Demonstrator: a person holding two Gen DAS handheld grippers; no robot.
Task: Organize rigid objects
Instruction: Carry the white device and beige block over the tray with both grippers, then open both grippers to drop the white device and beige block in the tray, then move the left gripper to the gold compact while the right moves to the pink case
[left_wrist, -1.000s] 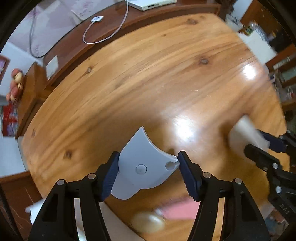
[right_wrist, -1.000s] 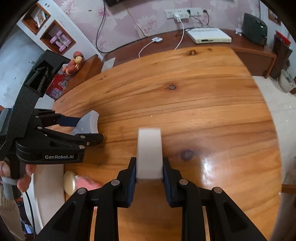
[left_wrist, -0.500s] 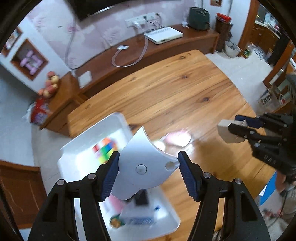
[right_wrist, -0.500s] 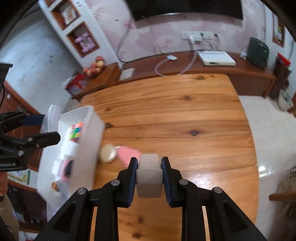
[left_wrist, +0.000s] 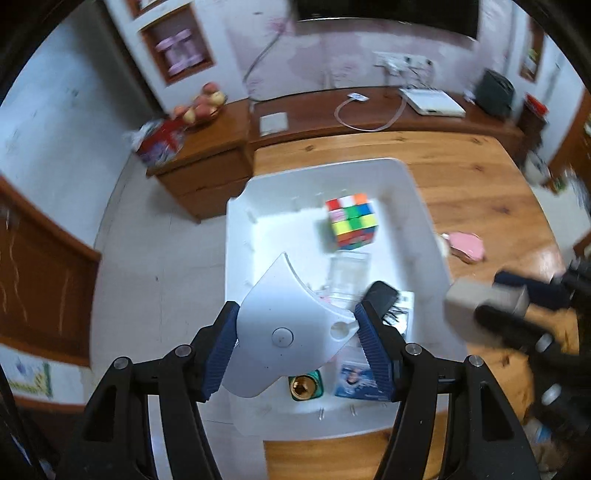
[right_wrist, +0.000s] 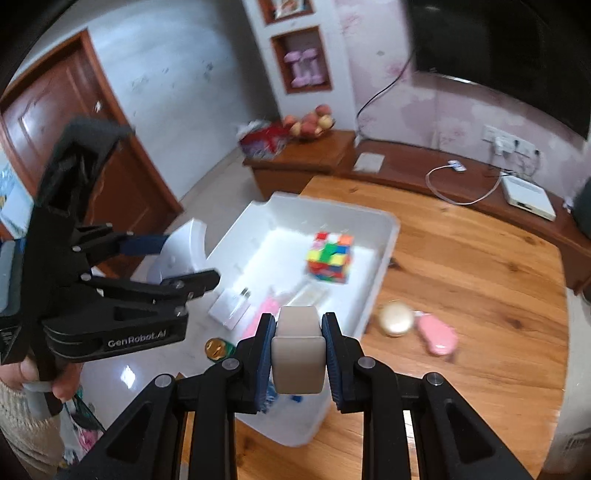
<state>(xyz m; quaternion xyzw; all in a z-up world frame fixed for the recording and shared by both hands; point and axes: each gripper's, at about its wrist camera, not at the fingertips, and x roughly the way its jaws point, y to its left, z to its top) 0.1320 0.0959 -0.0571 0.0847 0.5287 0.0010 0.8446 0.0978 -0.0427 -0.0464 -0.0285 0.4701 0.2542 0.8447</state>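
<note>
My left gripper (left_wrist: 295, 314) is shut on a pale grey fan-shaped plastic piece (left_wrist: 280, 306) and hangs over the near half of a white bin (left_wrist: 417, 206). In the bin lie a Rubik's cube (left_wrist: 352, 220), a clear case (left_wrist: 349, 273), a black item (left_wrist: 380, 295) and a small green-and-gold thing (left_wrist: 304, 386). My right gripper (right_wrist: 298, 325) is shut on a beige rounded block (right_wrist: 298, 354) above the bin's (right_wrist: 384, 266) near right corner. The left gripper (right_wrist: 173, 258) shows at the left of the right wrist view.
On the wooden table (right_wrist: 480, 295), right of the bin, lie a gold round compact (right_wrist: 396, 319) and a pink case (right_wrist: 437, 336). A low cabinet with a fruit bowl (right_wrist: 310, 123) and a console with a white box (right_wrist: 528, 195) stand behind. A hand (right_wrist: 22, 373) holds the left gripper.
Both grippers have risen and swung from over the bare tabletop to above the white bin. Each keeps hold of its object.
</note>
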